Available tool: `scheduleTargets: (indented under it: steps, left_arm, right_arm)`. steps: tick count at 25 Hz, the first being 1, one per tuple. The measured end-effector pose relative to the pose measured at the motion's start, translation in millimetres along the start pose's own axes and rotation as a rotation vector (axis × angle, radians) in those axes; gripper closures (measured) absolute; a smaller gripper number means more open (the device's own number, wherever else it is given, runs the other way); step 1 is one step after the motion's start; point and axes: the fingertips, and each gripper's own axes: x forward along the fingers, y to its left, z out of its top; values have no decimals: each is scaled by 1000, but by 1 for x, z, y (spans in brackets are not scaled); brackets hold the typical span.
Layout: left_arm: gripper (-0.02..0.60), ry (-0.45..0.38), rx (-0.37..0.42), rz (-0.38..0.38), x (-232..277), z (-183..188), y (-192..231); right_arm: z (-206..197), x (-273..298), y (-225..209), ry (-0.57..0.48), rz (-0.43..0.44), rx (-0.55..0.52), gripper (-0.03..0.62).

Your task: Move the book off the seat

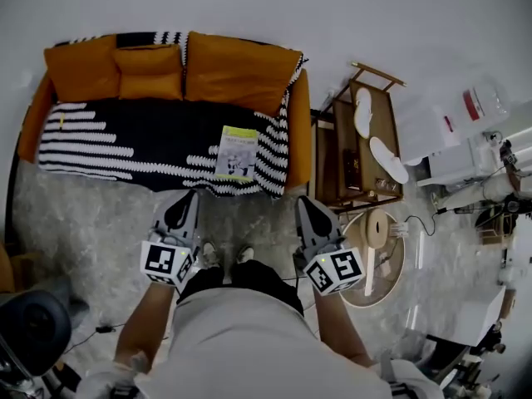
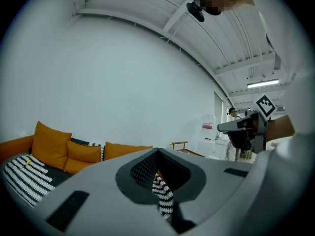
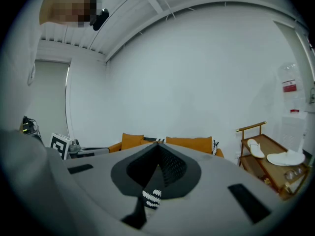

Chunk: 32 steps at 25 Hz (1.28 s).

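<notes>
On the orange sofa (image 1: 241,69), right of the seat's middle, lay the book (image 1: 237,152), untouched. The left hand-held gripper (image 1: 188,199) and right hand-held gripper (image 1: 307,203) were clenched, empty, well short of it. Approach stage; the next move likely calls for reaching and opening.

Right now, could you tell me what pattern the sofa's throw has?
The throw is black with white stripes, clearest in the head view.

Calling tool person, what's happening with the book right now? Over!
Left tool shut, empty. Right tool shut, empty. Book flat on striped blanket on sofa, untouched. Nothing on top of it.
</notes>
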Motion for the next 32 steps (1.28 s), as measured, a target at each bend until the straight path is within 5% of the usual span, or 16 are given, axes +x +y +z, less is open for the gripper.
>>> scheduleTargets:
  steps: [6,18,25,32]
  left_arm:
    - [565,7,-1,-13,38,0,-4]
    - [565,-1,9,139,96,21,19]
    - [565,60,-15,176,140,-33,46]
    - [565,146,-68,157,176,-143,80]
  right_arm:
    - [8,26,-32,-16,5,19,572]
    - [18,89,-94,29,111,23,572]
    - [-40,147,-113,122,179,22,572]
    - [-128,203,-113,194,228,-26,572]
